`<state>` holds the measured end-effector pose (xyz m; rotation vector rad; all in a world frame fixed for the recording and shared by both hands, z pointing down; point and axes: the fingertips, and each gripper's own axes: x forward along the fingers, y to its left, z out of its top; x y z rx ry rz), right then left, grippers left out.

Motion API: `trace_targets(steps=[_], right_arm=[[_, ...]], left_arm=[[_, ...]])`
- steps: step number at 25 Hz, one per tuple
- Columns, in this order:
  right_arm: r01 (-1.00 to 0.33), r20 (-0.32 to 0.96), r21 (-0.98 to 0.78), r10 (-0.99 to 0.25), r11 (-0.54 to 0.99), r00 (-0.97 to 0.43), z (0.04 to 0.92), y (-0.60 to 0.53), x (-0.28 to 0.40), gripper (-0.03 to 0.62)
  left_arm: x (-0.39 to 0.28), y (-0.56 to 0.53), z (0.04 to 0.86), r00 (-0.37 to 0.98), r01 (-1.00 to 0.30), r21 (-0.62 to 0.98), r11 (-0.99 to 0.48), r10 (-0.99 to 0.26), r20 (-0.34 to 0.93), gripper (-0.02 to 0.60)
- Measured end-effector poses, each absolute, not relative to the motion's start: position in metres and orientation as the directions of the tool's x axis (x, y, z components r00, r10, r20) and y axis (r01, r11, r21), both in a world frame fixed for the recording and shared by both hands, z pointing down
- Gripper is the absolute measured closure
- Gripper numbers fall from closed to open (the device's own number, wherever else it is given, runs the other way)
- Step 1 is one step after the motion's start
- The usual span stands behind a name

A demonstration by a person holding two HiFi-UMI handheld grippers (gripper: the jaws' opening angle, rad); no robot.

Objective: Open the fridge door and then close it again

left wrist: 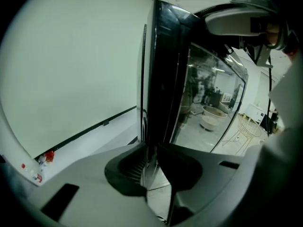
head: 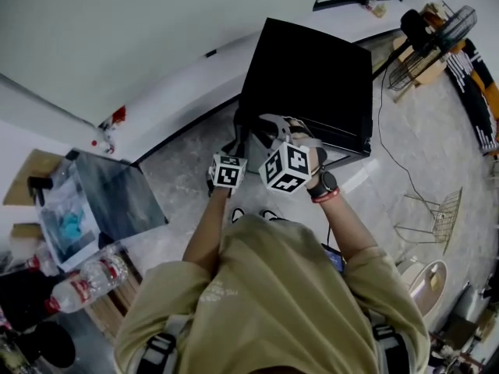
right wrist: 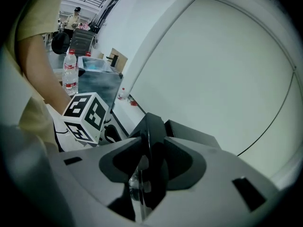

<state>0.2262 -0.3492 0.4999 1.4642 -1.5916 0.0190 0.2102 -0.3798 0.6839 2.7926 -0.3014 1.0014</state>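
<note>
A small black fridge [head: 312, 76] stands on the floor against the white wall. Its door [left wrist: 161, 79] has a glossy, mirror-like front and a black edge. In the left gripper view that edge runs upright between the pads of my left gripper [left wrist: 150, 174], which is shut on it. The right gripper view shows my right gripper [right wrist: 144, 174] shut on the same door edge [right wrist: 152, 136], its pads tight against both faces. In the head view both grippers [head: 234, 142] [head: 270, 128] sit side by side at the fridge's front left corner. How far the door stands from the body I cannot tell.
A low glass-topped table [head: 117, 189] stands at the left, with water bottles [head: 86, 283] by it. A floor fan [head: 437, 33] is at the back right, a wire rack [head: 433, 216] at the right. A cable [head: 386, 131] trails across the floor beside the fridge.
</note>
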Motion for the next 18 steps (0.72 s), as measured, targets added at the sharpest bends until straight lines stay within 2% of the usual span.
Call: trace_targets(steps=[10, 18], right_arm=[[-0.789, 0.598, 0.576, -0.768, 0.213, 0.229, 0.501, -0.354, 0.236, 0.434], [-0.834, 0.576, 0.527, -0.791, 0.165, 0.208, 0.491, -0.347, 0.236, 0.436]], left_arm=[[0.219, -0.386, 0.690, 0.738, -0.190, 0.058, -0.980, -0.103, 0.667, 0.495], [0.214, -0.388, 0.674, 0.745, -0.130, 0.053, -0.990, -0.062, 0.664, 0.495]])
